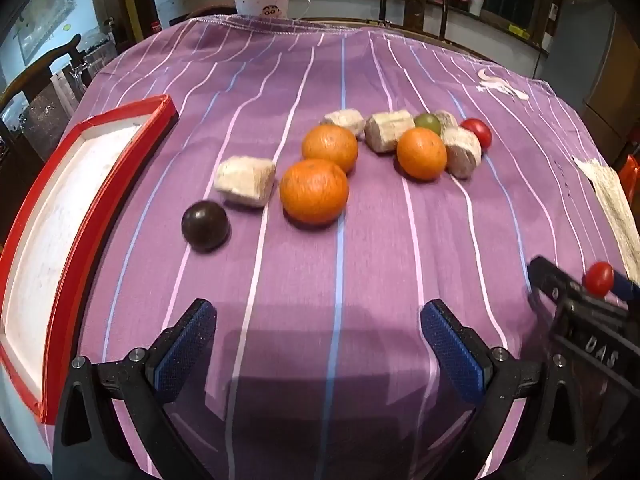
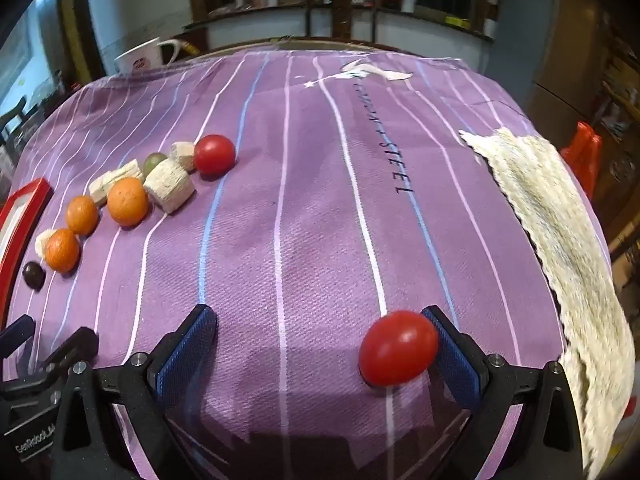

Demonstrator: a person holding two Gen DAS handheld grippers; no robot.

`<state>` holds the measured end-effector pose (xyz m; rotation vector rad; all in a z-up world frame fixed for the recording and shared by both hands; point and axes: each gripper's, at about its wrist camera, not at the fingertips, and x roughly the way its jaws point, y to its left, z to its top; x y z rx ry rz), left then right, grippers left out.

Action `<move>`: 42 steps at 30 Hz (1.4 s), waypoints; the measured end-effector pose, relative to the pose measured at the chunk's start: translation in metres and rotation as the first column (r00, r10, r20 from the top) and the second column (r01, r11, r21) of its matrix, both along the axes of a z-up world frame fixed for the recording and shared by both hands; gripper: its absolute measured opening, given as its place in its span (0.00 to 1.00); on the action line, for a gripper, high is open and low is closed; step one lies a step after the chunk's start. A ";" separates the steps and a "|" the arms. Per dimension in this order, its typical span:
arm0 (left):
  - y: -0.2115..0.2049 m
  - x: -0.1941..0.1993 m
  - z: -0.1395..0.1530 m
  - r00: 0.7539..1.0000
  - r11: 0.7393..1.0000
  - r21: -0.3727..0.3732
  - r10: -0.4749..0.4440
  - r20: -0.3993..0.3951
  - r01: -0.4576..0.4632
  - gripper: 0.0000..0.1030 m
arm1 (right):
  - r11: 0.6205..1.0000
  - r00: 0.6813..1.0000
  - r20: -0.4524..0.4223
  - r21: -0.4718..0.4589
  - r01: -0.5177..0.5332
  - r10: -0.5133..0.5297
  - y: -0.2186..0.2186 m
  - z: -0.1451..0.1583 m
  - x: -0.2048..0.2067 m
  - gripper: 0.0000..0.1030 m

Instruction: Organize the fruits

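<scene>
Both grippers stood wide. The right gripper (image 2: 320, 354) had a red tomato (image 2: 398, 347) touching its right finger, ungripped. The left gripper (image 1: 319, 354) held nothing; the red-rimmed tray (image 1: 84, 216) was cut off at left.

Dim indoor light, soft shadows, strong fisheye warping, blurred edges

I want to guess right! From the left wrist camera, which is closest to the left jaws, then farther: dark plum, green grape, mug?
1. dark plum, nearest, front left.
2. green grape, mid-table, among the cut pieces.
3. mug, farthest, behind the cloth's far edge.
</scene>
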<state>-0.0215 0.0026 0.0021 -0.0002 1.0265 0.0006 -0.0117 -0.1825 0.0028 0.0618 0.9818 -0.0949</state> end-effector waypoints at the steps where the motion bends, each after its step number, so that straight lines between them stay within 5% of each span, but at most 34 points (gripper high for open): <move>1: 0.001 -0.001 0.000 1.000 1.000 0.000 0.000 -0.012 0.000 1.00 | 1.000 1.000 0.001 0.002 -0.010 0.010 0.000 0.000 0.000 1.00; 5: 0.008 -0.004 0.004 0.995 1.000 -0.020 0.001 -0.103 -0.003 0.97 | 1.000 1.000 -0.002 0.001 -0.022 0.022 0.001 -0.001 0.000 1.00; 6: 0.011 -0.006 0.007 0.995 0.999 -0.042 -0.009 -0.101 0.005 0.86 | 1.000 1.000 -0.005 0.000 -0.023 0.024 0.001 -0.001 0.001 1.00; 7: 0.015 -0.011 0.014 0.996 0.997 -0.069 -0.022 -0.089 0.016 0.78 | 1.000 1.000 -0.012 0.000 -0.026 0.026 0.001 -0.001 0.002 1.00; 11: 0.030 -0.026 0.043 1.000 0.999 -0.042 -0.001 0.002 0.001 0.77 | 1.000 0.998 -0.061 0.029 0.008 -0.006 -0.008 0.004 0.002 1.00; 18: 0.071 -0.039 0.094 0.986 0.993 0.021 0.110 0.124 -0.114 0.77 | 0.990 0.990 0.056 0.053 0.130 -0.133 -0.051 0.037 -0.031 1.00; 21: 0.084 -0.040 0.107 0.978 0.989 -0.020 0.149 0.147 -0.148 0.77 | 0.987 0.985 0.075 0.046 0.154 -0.157 -0.060 0.043 -0.042 1.00; 31: 0.073 -0.043 0.092 0.988 0.993 -0.061 0.109 0.107 -0.103 0.77 | 0.994 0.982 0.174 -0.071 0.084 -0.071 -0.051 0.054 -0.056 1.00; 42: 0.075 -0.048 0.084 0.991 0.988 -0.097 0.123 0.058 -0.117 0.76 | 0.997 0.996 0.060 0.021 0.068 -0.070 -0.054 0.042 -0.050 0.99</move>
